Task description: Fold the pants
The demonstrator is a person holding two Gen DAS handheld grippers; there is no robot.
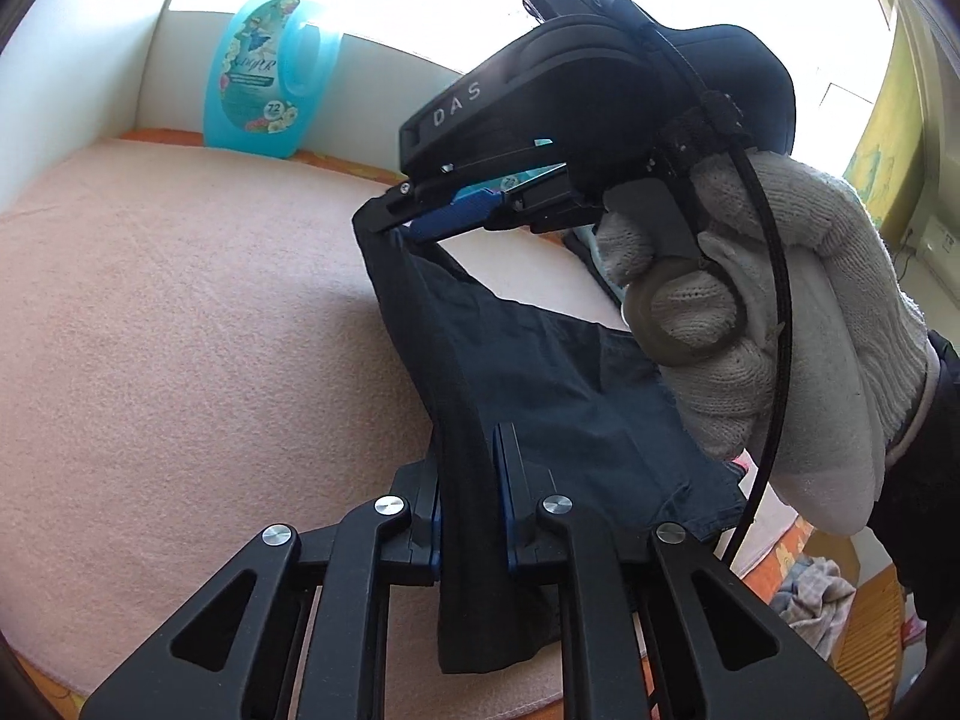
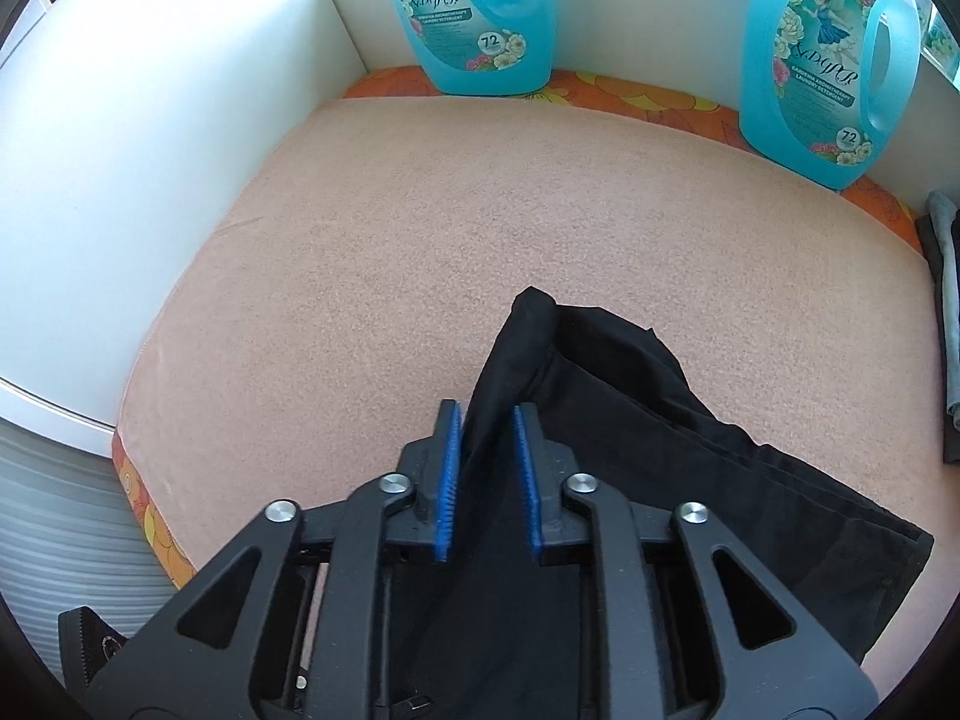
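The black pants [image 1: 528, 384] hang between both grippers above the pink towel [image 1: 180, 312]. My left gripper [image 1: 471, 450] is shut on a bunched edge of the pants at the bottom of the left wrist view. My right gripper [image 1: 405, 222], held by a white-gloved hand [image 1: 774, 324], is shut on another edge of the pants, higher and farther away. In the right wrist view, the right gripper [image 2: 487, 420] has its blue pads [image 2: 450, 480] on either side of a fold of the pants [image 2: 630, 420], which trail to the right over the towel [image 2: 420, 240].
Blue detergent bottles [image 2: 480, 18] [image 2: 834, 72] stand at the far edge by the white wall [image 2: 150, 120]; one shows in the left wrist view [image 1: 264, 72]. Folded dark clothes [image 2: 948, 324] lie at the right edge. Loose laundry [image 1: 810, 594] lies at the lower right.
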